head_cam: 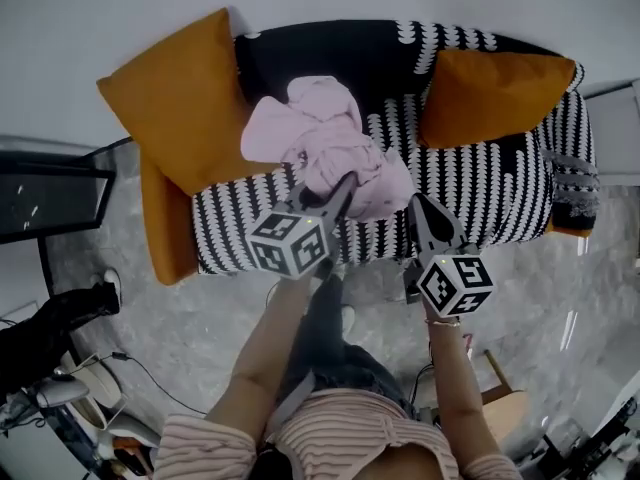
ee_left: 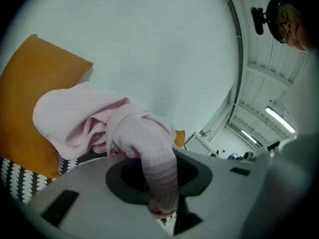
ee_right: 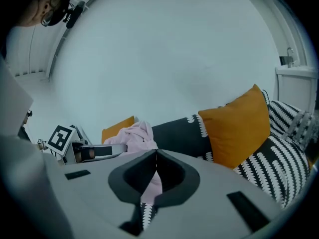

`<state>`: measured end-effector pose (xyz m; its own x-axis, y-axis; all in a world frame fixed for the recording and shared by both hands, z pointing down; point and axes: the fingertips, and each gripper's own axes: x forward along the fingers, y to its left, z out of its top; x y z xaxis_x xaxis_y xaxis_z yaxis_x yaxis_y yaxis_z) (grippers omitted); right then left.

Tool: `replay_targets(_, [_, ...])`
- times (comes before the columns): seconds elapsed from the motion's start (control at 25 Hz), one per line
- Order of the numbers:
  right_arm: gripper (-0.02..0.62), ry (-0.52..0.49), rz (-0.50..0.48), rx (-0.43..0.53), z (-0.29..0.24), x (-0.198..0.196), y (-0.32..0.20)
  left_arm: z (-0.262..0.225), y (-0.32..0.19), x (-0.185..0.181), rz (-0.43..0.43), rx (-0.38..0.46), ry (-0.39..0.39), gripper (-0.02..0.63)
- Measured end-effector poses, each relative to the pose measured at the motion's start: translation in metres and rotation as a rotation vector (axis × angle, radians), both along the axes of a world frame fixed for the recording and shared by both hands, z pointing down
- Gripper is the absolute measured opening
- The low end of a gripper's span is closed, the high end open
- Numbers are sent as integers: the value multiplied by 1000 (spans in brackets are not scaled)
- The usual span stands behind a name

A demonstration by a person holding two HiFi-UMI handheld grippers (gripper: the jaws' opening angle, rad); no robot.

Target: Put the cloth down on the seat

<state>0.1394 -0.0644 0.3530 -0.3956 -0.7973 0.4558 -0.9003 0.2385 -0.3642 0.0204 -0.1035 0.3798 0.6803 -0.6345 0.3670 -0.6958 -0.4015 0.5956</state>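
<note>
Left gripper view: cloth (ee_left: 99, 121) buries the left gripper's (ee_left: 160, 198) jaw tips; cushion (ee_left: 27, 108) is cut off at 9 o'clock. Right gripper view: sofa (ee_right: 289, 168) is cut off at 3 o'clock.

This looks like a sitting-room corner set up inside a larger work hall. The homely part is a small sofa (head_cam: 480, 193) in a black-and-white pattern, with orange cushions (head_cam: 180, 98) at either end. It stands against a plain white wall (head_cam: 100, 8) on a grey marbled floor (head_cam: 570, 288). The workplace part is the loose cables (head_cam: 150, 372) trailing over the floor beside gear (head_cam: 60, 398) at the lower left. The left gripper view also shows a high panelled ceiling (ee_left: 261, 81) with strip lights (ee_left: 280, 119) beyond the wall's edge, over an open room further back.
</note>
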Motion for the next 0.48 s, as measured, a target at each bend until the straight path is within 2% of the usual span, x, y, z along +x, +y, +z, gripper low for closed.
replay_targets(0.2, [9,13,-42,-49,29,-9,-25,32,-26,4,-18,-43,17,110])
replay_targets(0.48, [8,0,-53,-95,62,-14,-54,76,-61,2,-71,-104,33,110])
